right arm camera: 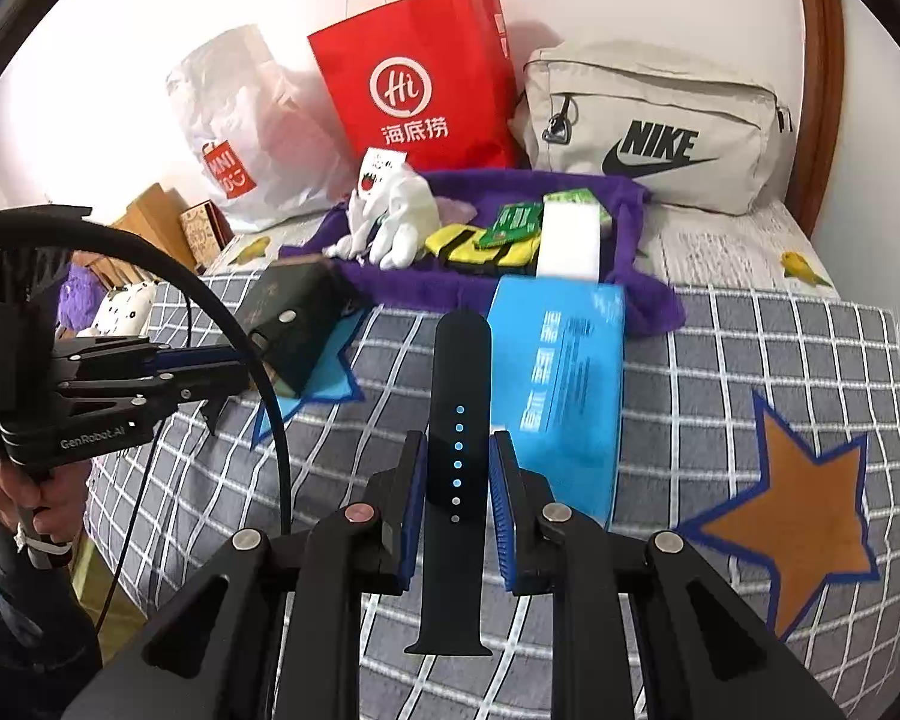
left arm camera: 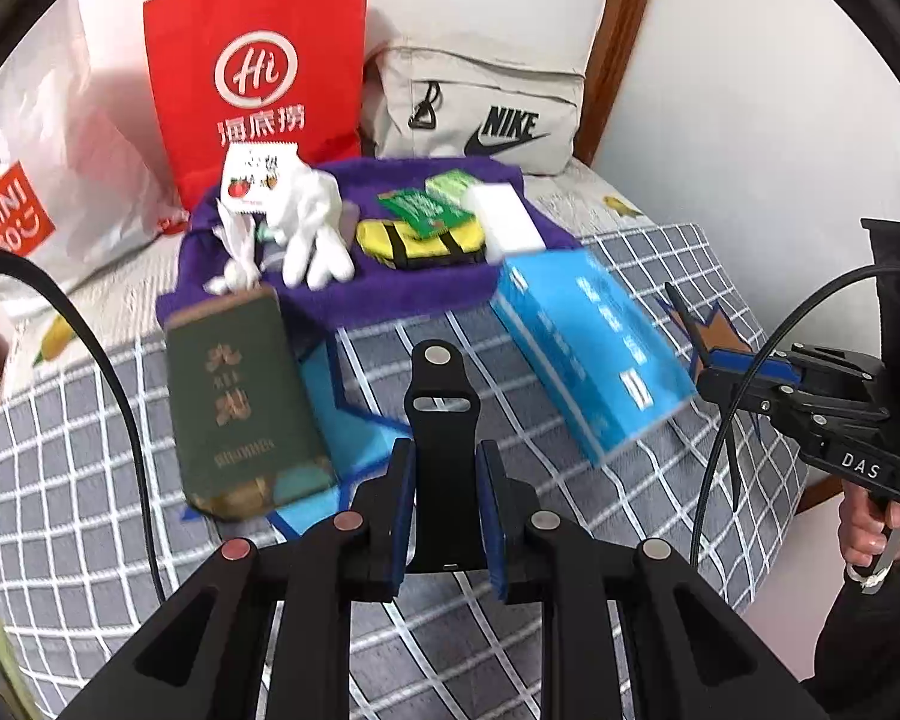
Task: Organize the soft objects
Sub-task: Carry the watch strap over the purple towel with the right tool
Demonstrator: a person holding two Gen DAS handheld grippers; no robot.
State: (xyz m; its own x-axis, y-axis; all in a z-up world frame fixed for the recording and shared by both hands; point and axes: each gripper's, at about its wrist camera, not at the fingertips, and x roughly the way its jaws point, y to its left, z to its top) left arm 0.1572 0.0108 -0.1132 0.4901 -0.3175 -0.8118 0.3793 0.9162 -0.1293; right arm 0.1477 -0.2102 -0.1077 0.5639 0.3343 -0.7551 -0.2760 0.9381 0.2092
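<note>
each hand carries a claw over the bed (right arm camera: 750, 360), which is spread with a grey checked cover. the left claw (left arm camera: 447, 474) is pinched narrow on a short black strap piece (left arm camera: 444, 420) with a slot and a metal stud at its far end; the strap stands up between the blue pads. the right claw (right arm camera: 457, 480) is likewise closed narrow on a longer black strap (right arm camera: 457, 396) with a row of small holes, one end poking forward past the fingertips and the other hanging back under the claw.

further up the bed lies a purple towel (left arm camera: 390, 288) with soft things heaped on it: a white glove (left arm camera: 312, 228), a yellow and black pouch (left arm camera: 420, 243), a green packet (left arm camera: 426, 210) and a white block (left arm camera: 504, 216). a dark green book (left arm camera: 240, 402) sits at the towel's near left corner, partly on a blue star patch. a blue box (left arm camera: 594, 354) rests by the near right edge of the towel. behind the towel a red paper bag (left arm camera: 258, 78) and a beige nike bag (left arm camera: 480, 114) lean at the wall, with a white plastic bag (left arm camera: 48, 180) to the left.
</note>
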